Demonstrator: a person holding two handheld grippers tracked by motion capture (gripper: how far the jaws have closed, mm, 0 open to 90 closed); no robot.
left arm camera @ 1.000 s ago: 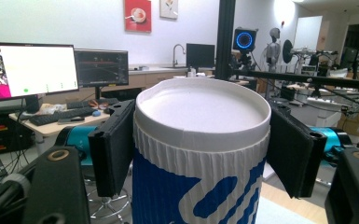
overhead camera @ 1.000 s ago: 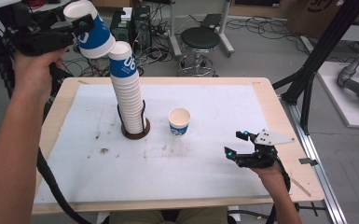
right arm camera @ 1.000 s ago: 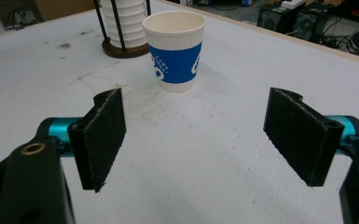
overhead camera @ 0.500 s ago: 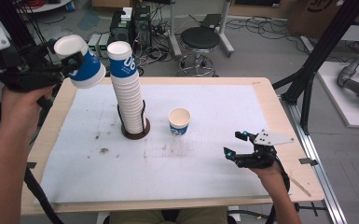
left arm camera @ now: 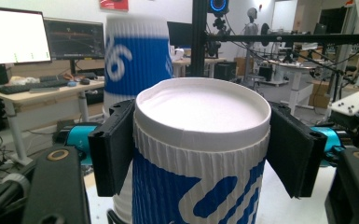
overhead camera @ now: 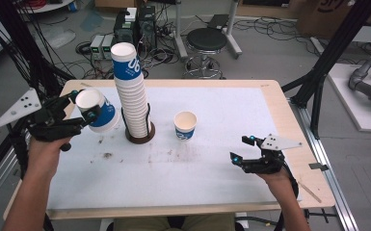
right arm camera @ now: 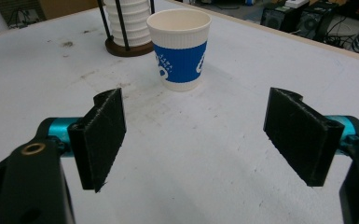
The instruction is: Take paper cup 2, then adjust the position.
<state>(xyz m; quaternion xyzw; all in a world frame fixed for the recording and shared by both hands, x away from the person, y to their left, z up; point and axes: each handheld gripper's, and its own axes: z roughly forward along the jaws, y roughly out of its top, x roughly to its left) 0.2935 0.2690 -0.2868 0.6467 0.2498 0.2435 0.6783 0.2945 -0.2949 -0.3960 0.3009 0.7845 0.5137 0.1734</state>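
A tall stack of blue-and-white paper cups (overhead camera: 131, 96) stands on a brown round holder (overhead camera: 139, 136) at the table's left centre. My left gripper (overhead camera: 84, 114) hovers just left of the stack, shut on one blue-and-white cup (overhead camera: 99, 110) that is tilted on its side. In the left gripper view both pads press the cup (left arm camera: 200, 186) near its white flat end, and the stack (left arm camera: 135, 60) rises behind it. A single upright cup (overhead camera: 185, 125) stands right of the stack. My right gripper (overhead camera: 243, 150) rests open near the front right; its view shows that cup (right arm camera: 179, 51) ahead.
A white mat (overhead camera: 212, 168) covers the wooden table (overhead camera: 289, 120). The holder's thin black rods (right arm camera: 121, 28) flank the stack. Past the far edge, a stool (overhead camera: 208, 41) and cables sit on the floor. A black frame post (overhead camera: 323, 72) stands at the right.
My left gripper has carried the cup down from above the stack's top and off to the left, to about half the stack's height. The right gripper has stayed still.
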